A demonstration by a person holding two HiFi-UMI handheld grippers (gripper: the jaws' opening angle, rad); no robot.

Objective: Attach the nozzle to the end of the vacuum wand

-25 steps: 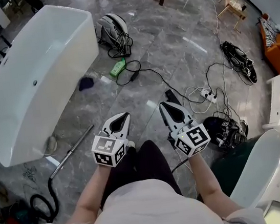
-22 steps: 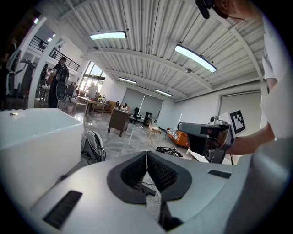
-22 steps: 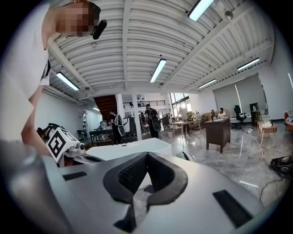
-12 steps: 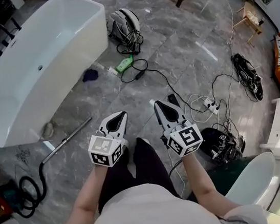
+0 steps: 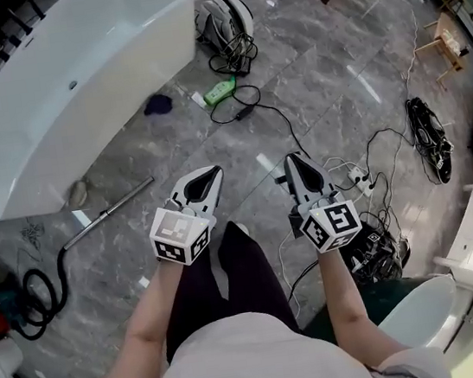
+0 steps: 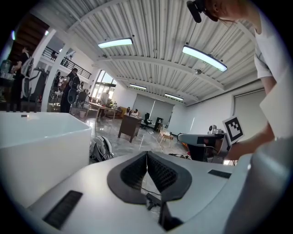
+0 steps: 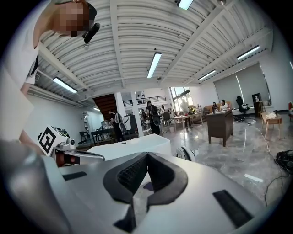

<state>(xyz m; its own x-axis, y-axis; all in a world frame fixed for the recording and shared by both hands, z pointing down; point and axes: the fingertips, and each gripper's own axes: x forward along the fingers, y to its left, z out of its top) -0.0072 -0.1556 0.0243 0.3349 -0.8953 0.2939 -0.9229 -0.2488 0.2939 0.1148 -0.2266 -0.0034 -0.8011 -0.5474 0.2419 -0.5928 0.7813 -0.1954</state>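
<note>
The metal vacuum wand (image 5: 109,214) lies on the grey floor beside the tub, and its black hose (image 5: 37,290) curls at the far left. My left gripper (image 5: 210,172) hovers shut and empty to the right of the wand's free end. My right gripper (image 5: 292,158) is level with it, also shut and empty. In the left gripper view the jaws (image 6: 147,153) meet at the tips with nothing between them. The right gripper view shows the same closed jaws (image 7: 146,155). I cannot make out the nozzle in any view.
A white bathtub (image 5: 73,84) fills the upper left. On the floor lie a blue cloth (image 5: 157,105), a green power strip (image 5: 221,90), a grey bag (image 5: 225,15), trailing cables with a white power strip (image 5: 359,179), and a black bag (image 5: 376,247).
Both grippers have drifted a little to the right in the head view, still shut. The right gripper now covers a small black object that showed on the floor just beyond its tips.
</note>
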